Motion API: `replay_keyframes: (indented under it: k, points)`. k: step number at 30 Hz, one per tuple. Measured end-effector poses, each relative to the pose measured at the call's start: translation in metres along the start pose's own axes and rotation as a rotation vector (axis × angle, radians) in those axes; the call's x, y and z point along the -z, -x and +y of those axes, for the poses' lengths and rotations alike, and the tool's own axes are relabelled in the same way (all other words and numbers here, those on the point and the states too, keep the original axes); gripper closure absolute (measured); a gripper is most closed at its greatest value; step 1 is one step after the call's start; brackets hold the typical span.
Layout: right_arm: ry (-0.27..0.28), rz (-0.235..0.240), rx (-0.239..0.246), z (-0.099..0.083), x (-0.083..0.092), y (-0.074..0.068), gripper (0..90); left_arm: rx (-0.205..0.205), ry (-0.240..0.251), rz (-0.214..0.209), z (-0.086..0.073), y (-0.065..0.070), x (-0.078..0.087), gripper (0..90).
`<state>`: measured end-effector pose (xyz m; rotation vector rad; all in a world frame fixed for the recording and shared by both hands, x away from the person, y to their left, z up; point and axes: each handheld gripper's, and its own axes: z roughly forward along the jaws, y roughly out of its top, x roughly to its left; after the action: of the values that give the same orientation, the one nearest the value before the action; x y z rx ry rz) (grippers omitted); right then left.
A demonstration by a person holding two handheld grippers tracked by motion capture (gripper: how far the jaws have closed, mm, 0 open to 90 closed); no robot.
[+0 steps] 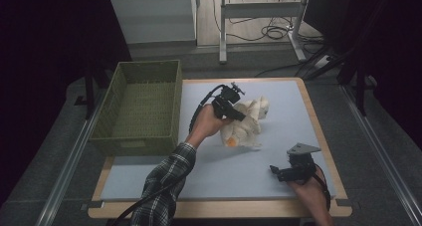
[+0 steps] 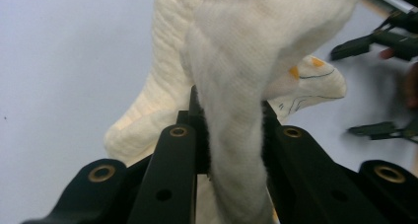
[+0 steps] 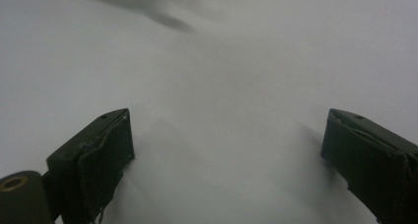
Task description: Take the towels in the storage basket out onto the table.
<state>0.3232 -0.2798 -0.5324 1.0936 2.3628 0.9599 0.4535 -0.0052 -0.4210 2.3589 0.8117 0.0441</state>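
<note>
Pinching a cream cloth (image 1: 246, 121) mid-mat, left gripper (image 1: 238, 114) clenched on its fold, right gripper (image 1: 283, 173) spread wide near front edge, grey mat (image 1: 278, 94) on wooden table (image 1: 318, 121), green basket (image 1: 142, 104) left, dark room, floor cables (image 1: 271, 32) behind.

Left gripper (image 2: 234, 135): both black jaws pinch a fold of cream knitted cloth (image 2: 231, 61), which rises from between them and fills the upper centre. Cloth carries orange patches and thin dark line marks at its right edge. Pale grey tabletop (image 2: 59, 61) behind. The other gripper (image 2: 377, 83), jaws apart, at far right.
</note>
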Motion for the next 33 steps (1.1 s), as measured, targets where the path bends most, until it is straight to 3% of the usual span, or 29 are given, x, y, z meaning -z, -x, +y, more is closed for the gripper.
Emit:
replay_keyframes:
  k: [4,10,14,19,22,28,33]
  points:
    - [0.000,0.000,0.001,0.000,0.000,0.000,5.6,-0.013,-0.028,0.029,-0.006,-0.001,-0.018,77.8]
    - [-0.001,0.001,-0.001,0.000,0.000,0.000,5.6,0.008,-0.050,0.047,-0.020,-0.010,-0.037,74.2]
    - [-0.001,0.001,-0.001,0.000,0.000,0.000,5.6,0.022,-0.055,0.053,-0.029,-0.016,-0.043,63.7]
    - [0.000,0.000,-0.001,0.000,0.000,0.000,5.6,0.021,-0.035,0.069,-0.030,-0.017,-0.034,49.2]
    - [0.000,-0.001,0.000,0.000,0.000,0.000,5.6,0.015,-0.020,0.084,-0.029,-0.016,-0.023,46.3]
    - [-0.001,0.002,-0.002,0.000,0.000,0.000,5.7,0.008,-0.008,0.113,-0.034,-0.017,-0.010,47.0]
    - [-0.006,-0.001,-0.008,0.001,0.001,0.000,8.2,0.018,0.002,0.117,-0.041,-0.021,-0.003,56.3]
